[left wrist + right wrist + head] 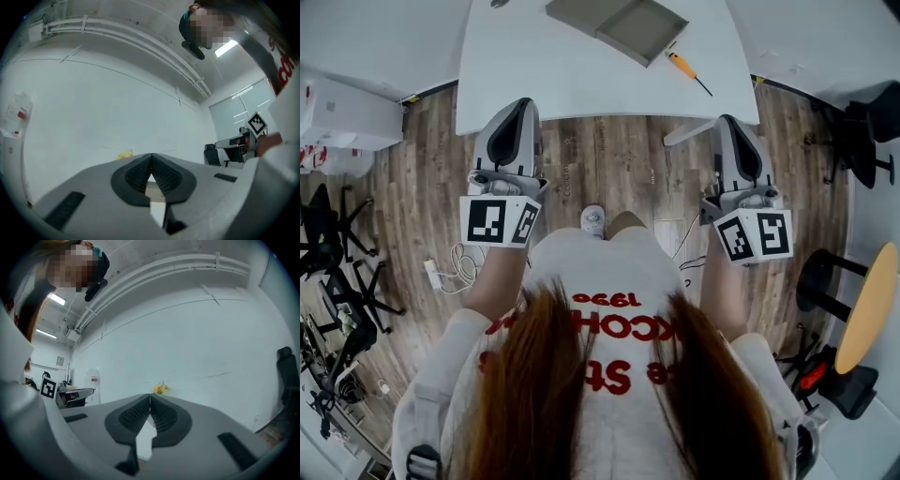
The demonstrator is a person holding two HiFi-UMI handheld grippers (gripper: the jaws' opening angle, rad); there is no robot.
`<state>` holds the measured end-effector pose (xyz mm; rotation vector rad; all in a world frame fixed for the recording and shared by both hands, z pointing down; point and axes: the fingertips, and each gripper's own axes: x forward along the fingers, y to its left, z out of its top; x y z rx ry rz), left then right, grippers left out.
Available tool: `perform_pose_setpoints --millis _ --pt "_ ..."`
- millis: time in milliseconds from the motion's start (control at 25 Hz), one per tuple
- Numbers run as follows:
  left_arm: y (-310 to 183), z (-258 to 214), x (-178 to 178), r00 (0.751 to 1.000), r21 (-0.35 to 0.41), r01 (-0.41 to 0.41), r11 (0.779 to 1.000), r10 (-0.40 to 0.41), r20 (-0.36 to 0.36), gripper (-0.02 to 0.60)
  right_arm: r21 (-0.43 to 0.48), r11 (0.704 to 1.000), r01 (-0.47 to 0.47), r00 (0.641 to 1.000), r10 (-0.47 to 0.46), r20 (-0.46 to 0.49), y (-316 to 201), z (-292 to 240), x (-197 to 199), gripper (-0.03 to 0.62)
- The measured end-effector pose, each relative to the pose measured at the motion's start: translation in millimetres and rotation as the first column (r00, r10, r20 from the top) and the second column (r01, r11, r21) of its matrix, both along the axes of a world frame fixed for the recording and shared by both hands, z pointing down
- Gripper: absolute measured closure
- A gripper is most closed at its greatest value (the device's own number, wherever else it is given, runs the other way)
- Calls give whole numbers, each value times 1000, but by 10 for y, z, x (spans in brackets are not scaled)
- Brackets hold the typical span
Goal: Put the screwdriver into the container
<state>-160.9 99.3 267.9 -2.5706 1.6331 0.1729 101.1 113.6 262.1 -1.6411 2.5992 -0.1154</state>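
Note:
An orange-handled screwdriver (683, 67) lies on the white table (534, 75), just right of the grey open container (630, 26) at the table's far side. Both grippers are held near my body over the wooden floor, short of the table's near edge. My left gripper (519, 105) and my right gripper (729, 122) are both shut, with nothing in them. In the left gripper view the pads (140, 173) meet in front of a white wall. The right gripper view shows the same, its pads (161, 414) pressed together. Neither gripper view shows the screwdriver or the container.
Black office chairs (337, 272) stand on the floor at the left, and another chair (862, 131) at the right. A round wooden tabletop (867, 309) is at the right edge. A white cable (455, 267) lies on the floor by my left side.

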Motion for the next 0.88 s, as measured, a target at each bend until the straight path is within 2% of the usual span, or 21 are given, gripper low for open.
perform_pose_setpoints --millis 240,440,880 --pt "-120 105 7 1000 -22 4 1000 -4 0 575 -11 1000 -4 1000 4 11 -147 63 38 589" --pt "-316 130 8 999 -19 32 999 -32 4 575 -12 999 30 999 -30 23 -429 126 28 589" --pt "-1221 61 56 990 -9 142 990 -142 11 575 2 990 141 989 -141 44 -1616 58 82 589"
